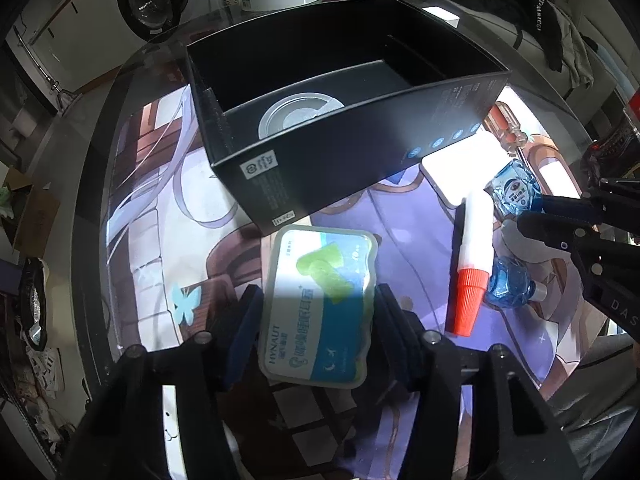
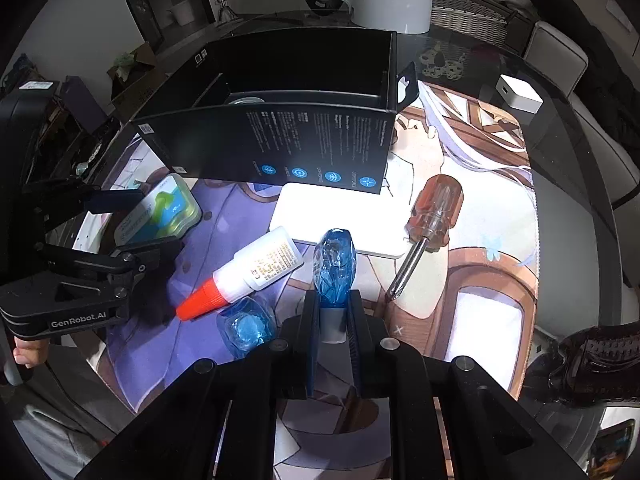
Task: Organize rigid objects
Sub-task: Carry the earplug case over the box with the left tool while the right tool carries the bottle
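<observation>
Glossy flat tin (image 1: 318,308), crinkly blue bottle (image 2: 334,268) gripped

Black box (image 2: 280,136) (blue round icons), white bottle (image 2: 256,268) — orange cap, translucent blue bottles (image 2: 334,268), amber-handled screwdriver (image 2: 434,212), purple illustrated mat (image 2: 460,280).

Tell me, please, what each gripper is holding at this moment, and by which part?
Left gripper: the green-and-blue packet, by its long side edges. Right gripper: a blue bottle, by its white cap end.

I see the box (image 2: 276,136) on the mat (image 2: 472,280). Before the box: pad (image 2: 344,216), tube (image 2: 256,268), two bottles. Screwdriver (image 2: 428,224) right of the box's front.
</observation>
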Demonstrator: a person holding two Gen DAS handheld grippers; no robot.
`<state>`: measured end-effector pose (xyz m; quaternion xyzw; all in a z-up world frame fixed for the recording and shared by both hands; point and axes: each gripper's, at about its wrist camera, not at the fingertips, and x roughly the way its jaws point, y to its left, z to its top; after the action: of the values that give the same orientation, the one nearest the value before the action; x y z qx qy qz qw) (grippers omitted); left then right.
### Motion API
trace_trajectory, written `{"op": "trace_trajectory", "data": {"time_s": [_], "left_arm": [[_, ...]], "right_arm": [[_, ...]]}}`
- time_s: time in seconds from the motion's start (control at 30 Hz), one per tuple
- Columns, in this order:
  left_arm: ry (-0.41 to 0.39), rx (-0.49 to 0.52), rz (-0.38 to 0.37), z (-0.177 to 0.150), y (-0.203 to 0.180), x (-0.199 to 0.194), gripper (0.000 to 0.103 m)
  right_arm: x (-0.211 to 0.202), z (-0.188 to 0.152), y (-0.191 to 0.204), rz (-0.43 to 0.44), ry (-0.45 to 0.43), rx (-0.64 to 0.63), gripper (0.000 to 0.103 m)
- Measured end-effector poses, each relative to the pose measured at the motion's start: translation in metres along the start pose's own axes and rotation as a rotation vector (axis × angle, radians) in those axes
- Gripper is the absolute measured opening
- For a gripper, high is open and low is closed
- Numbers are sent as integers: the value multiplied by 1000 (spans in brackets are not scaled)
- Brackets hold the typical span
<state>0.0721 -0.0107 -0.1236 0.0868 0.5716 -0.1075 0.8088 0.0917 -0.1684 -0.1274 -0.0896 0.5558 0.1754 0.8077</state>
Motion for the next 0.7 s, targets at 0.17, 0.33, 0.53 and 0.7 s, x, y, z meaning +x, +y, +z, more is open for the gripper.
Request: {"op": "trace_trajectory", "data": {"time_s": [0.17,0.33,0.53,0.7], "left_arm": [[-10,-2,5,1,1,-3,55],[-87,12,12,3,0,-25,55],[-190,25,3,2,-1,-56,55],[-381,34,29,-1,0,-100,55]], "right_arm": [[-13,1,1,18,-32,3,13],[-25,3,-1,40,-69,20,13],[-51,6,-1,84,-185,45,13],[-86,8,10,72,-360,2,13]]}}
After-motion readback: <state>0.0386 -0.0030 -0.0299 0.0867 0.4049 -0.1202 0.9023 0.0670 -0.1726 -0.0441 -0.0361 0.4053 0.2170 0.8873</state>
